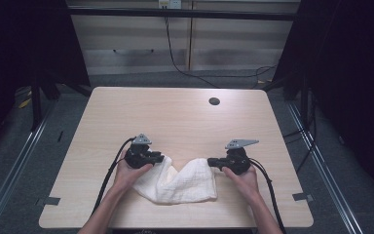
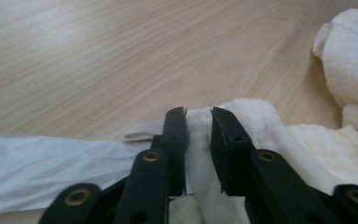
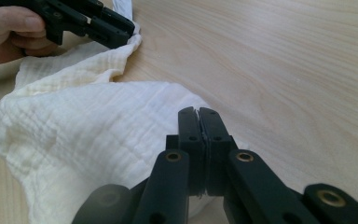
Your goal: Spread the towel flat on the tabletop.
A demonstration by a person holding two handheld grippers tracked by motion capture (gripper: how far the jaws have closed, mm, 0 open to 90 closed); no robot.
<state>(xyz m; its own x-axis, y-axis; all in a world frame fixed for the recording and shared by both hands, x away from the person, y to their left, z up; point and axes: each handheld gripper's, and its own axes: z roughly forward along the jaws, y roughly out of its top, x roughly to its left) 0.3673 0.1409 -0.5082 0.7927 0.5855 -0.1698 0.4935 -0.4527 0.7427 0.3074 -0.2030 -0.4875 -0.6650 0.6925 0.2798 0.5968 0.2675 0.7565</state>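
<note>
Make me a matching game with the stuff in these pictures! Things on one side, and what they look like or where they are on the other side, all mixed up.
Things:
1. white cloth
2. left gripper
3. right gripper
4. round hole

Descriptions:
A. jaws pressed tight together on a cloth edge
B. in the table top, far side
C. crumpled between the two hands
D. jaws with a gap, cloth between them

Pairs: 1-C, 2-D, 3-A, 4-B

**Black Grippers, Bare Forearms**

Each black two-jaw gripper, left (image 1: pixel 161 158) and right (image 1: pixel 210 162), carries a grey three-cornered plate on top and trails a black cable. Flat black jaw links show brass-coloured rivets. The person's forearms are bare, with no sleeves in sight.
</note>
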